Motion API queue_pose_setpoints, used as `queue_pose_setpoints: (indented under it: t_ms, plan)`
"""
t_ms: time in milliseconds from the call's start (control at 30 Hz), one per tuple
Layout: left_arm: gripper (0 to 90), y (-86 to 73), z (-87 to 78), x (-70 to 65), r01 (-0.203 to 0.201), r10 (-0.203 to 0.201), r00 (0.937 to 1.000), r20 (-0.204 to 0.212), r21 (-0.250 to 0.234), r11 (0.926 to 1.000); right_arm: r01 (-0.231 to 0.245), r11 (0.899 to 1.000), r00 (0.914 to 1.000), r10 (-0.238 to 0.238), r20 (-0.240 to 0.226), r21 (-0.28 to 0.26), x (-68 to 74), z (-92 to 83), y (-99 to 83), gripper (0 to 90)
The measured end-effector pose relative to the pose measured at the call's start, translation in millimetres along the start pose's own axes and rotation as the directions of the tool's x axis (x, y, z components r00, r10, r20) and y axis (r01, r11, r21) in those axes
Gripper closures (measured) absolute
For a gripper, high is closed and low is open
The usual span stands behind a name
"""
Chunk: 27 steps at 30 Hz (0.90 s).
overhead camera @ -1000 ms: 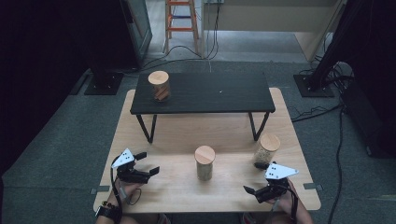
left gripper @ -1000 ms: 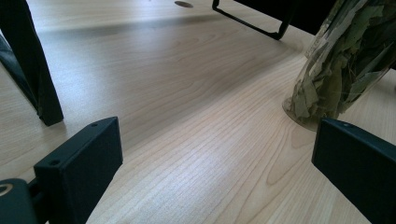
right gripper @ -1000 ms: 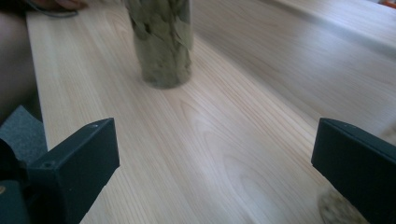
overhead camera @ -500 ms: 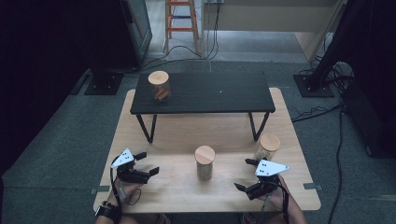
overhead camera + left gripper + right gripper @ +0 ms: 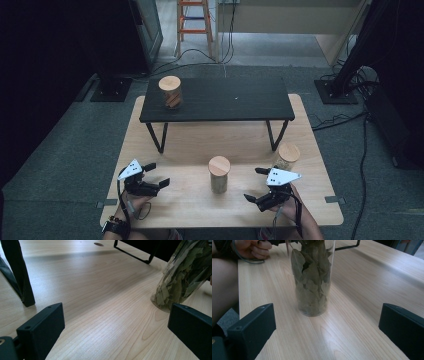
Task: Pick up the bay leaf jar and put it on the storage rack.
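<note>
Leaf jar (image 5: pixel 219 174), right hand-held gripper (image 5: pixel 258 184) nearer

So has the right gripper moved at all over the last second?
Yes. In the high view the right gripper has shifted left, away from the jar at the table's right edge and toward the middle jar.

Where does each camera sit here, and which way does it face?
High view: above the person's side, looking forward and down on the wooden table; forearms, left tool and right tool enter below.
Left gripper view: on the left tool, facing across the tabletop.
Right gripper view: on the right tool, facing the jar of leaves.
Both gripper views share that jar.
</note>
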<state>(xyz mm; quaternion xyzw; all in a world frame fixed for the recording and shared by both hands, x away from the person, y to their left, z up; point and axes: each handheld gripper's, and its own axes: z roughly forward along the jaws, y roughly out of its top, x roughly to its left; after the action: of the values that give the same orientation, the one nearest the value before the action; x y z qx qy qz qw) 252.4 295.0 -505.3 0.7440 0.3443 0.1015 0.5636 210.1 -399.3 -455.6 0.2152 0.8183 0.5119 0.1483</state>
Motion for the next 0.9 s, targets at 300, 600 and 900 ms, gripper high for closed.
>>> queue_pose_setpoints:
  t_ms: [300,600,900]
  plan:
    - [1.0,0.3,0.3,0.1,0.0,0.0,1.0,0.0,0.002,1.0,0.002,1.0,0.9997,-0.002,-0.025,-0.007,-0.6,14.8,5.1,1.0]
    - [1.0,-1.4,-1.0,1.2,0.006,-0.006,1.0,0.003,-0.008,0.9999,0.011,1.0,0.9991,-0.011,-0.04,-0.009,1.7,31.7,13.4,1.4]
    - [1.1,-2.9,-2.2,3.0,0.016,-0.016,0.9998,0.01,-0.018,0.9997,0.009,1.0,0.9988,-0.009,-0.048,-0.007,2.8,44.8,20.7,1.4]
